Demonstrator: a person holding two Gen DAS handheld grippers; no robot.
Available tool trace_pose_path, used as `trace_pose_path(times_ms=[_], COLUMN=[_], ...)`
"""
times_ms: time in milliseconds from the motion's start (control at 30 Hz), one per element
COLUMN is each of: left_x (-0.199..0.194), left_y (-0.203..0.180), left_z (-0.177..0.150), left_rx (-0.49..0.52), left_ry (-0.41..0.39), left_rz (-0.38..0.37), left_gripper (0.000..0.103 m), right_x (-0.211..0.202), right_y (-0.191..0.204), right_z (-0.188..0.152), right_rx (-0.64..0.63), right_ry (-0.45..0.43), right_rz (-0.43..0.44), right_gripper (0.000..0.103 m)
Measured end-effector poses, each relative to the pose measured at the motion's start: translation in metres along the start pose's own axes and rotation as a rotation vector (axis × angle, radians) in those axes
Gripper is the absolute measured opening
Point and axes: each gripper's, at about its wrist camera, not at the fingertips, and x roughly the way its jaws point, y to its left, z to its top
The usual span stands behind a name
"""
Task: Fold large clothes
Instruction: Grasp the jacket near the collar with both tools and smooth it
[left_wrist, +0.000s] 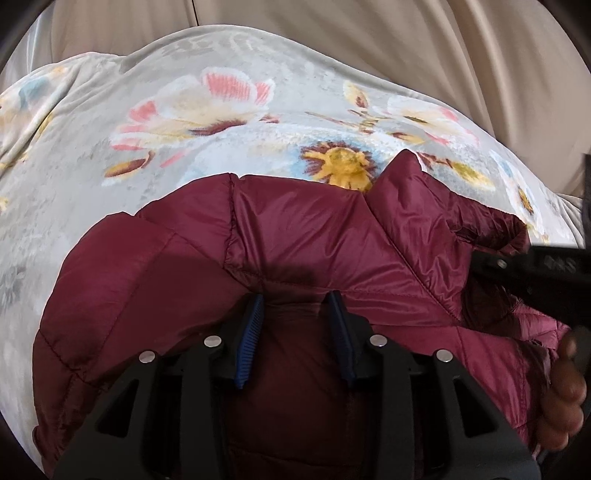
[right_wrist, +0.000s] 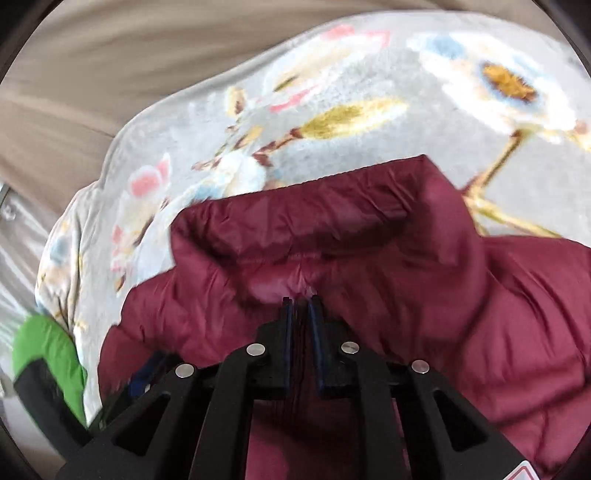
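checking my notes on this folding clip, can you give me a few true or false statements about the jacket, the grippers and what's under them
1. The garment is a maroon puffer jacket. True.
2. It lies on a plain white sheet. False: it lies on a floral blanket.
3. The right gripper has its jaws nearly together, with jacket fabric pinched at the tips. True.
4. The left gripper is clamped fully shut. False: its jaws stand apart over the jacket, with a gap between the blue pads.
5. A green sleeve shows at the left edge of the right wrist view. True.
6. The jacket's collar lies hidden under the blanket. False: the collar stands up in plain view.
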Motion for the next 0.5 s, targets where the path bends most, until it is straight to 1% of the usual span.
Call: trace_pose_path(times_ms=[100,167,267,300,333,400,433,467,500], left_x=[0.000,0.000,0.000,0.000,0.000,0.000,0.000,0.000,0.000], left_y=[-0.001,-0.002,-0.003,-0.003,-0.003,-0.003,-0.003,-0.003,-0.003], left_z=[-0.001,-0.001,-0.001,-0.001,-0.001,-0.001,-0.002,-0.002,-0.002], left_rx=[0.004,0.006,0.007,0.006,0.006,0.007,0.007,0.007,0.008], left_ry=[-0.005,-0.008,-0.008,-0.008,-0.009,-0.009,-0.011,-0.011,-0.013], left_rz=[0.005,0.008,0.012,0.011,0.010,0.010,0.012,0.012,0.014], left_gripper=[0.036,0.036,0.036,0.036,0.036,0.036,0.036,0.036,0.036], right_x=[0.006,0.009,0.011,0.009,0.007,-0.003,-0.010,-0.014,-0.016], right_y=[0.005,0.012,0.020,0.020,0.021,0.021,0.022,0.022,0.022], right_z=[0.004,0.004,0.004,0.003,0.001,-0.003,-0.007,-0.008,-0.009], right_rx=[-0.007,-0.026,-0.060,-0.069,-0.078,-0.078,-0.085,-0.090,-0.092], right_ry=[0.015,0.012,0.000,-0.005,-0.008,-0.024,-0.045,-0.063,-0.071], right_rz=[-0.052,-0.093,-0.126,-0.120,-0.103,-0.066,-0.073,-0.091,-0.106], right_gripper=[0.007,0.008,0.007,0.003,0.001,0.001,0.001,0.003,0.011])
